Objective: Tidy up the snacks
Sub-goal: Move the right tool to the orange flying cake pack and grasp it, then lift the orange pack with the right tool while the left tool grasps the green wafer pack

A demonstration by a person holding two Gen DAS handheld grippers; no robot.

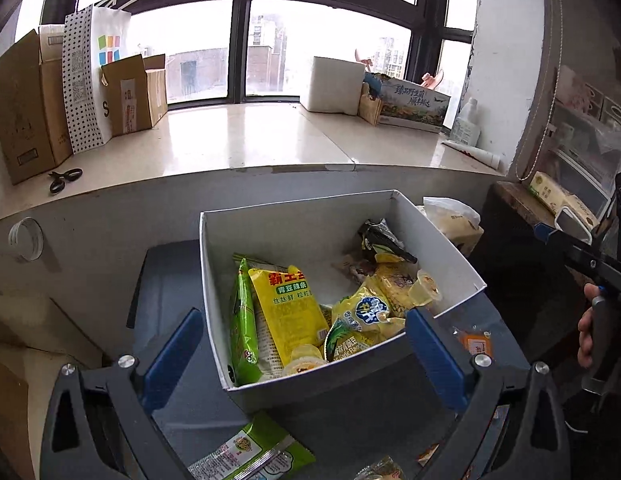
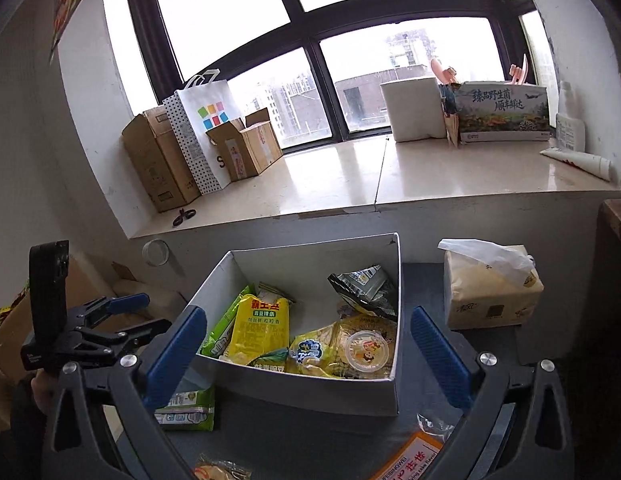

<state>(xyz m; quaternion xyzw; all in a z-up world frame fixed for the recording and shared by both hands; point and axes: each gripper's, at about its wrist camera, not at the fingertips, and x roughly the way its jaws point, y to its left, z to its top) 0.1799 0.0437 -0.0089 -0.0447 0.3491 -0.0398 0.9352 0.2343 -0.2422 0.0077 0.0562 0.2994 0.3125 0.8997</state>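
Both handheld grippers are being held wide apart over a white cardboard box [image 1: 438,240] of snacks, which is being kept on a dark grey surface [image 1: 166,276] below a window ledge [image 1: 246,136]. The left gripper [image 1: 306,344] is being carried with its blue-padded fingers [image 1: 172,354] fully released, nothing being gripped between them; the near edge of the box is being framed by them. The right gripper [image 2: 306,352] is likewise being held with fingers spread and empty, the box sitting just beyond its tips.

Inside the box, a yellow snack packet [image 2: 262,328] is being shown beside a green packet [image 1: 242,320], with a yellow pouch bearing a blue logo [image 2: 310,354], a small jelly cup [image 2: 366,350] and a dark crumpled wrapper [image 2: 362,286] lying toward the right wall. More items are being left outside: a green-and-white packet [image 1: 250,452] on the surface near the box's front left corner, and an orange-labelled packet [image 2: 406,460] at the front right. A pack of tissues [image 2: 494,300] is being seen to the right of the box. Cardboard boxes [image 2: 158,160], a paper bag [image 2: 210,120] and scissors [image 2: 184,216] are being kept on the ledge.
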